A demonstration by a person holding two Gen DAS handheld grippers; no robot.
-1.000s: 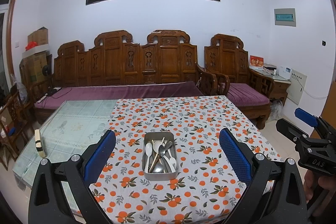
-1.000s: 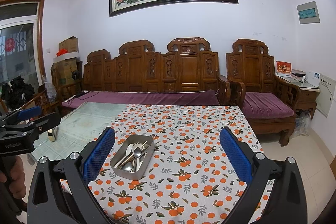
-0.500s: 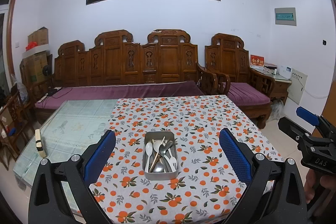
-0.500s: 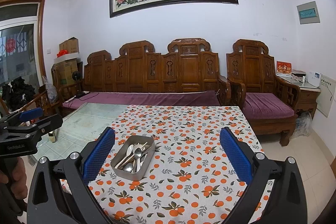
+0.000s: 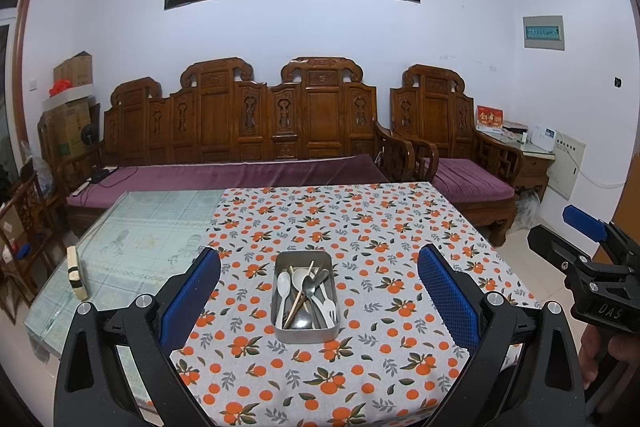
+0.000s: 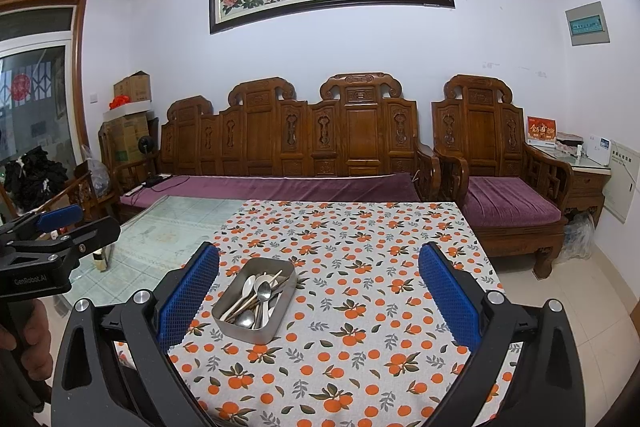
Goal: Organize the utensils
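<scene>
We count one metal tray point(image 5: 306, 331), one desk point(image 5: 160, 227), two grippers: left gripper point(image 5: 319, 301), right gripper point(image 6: 319, 301). The jumbled utensils point(image 5: 304, 293) defy exact counting.

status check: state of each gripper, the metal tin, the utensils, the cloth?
left gripper: open, empty, above the table's near edge
right gripper: open, empty, above the table's near edge
metal tin: upright on the tablecloth, no lid
utensils: jumbled loose inside the tin, unsorted
tablecloth: spread flat over the right part of the table
glass tabletop: uncovered at left
</scene>
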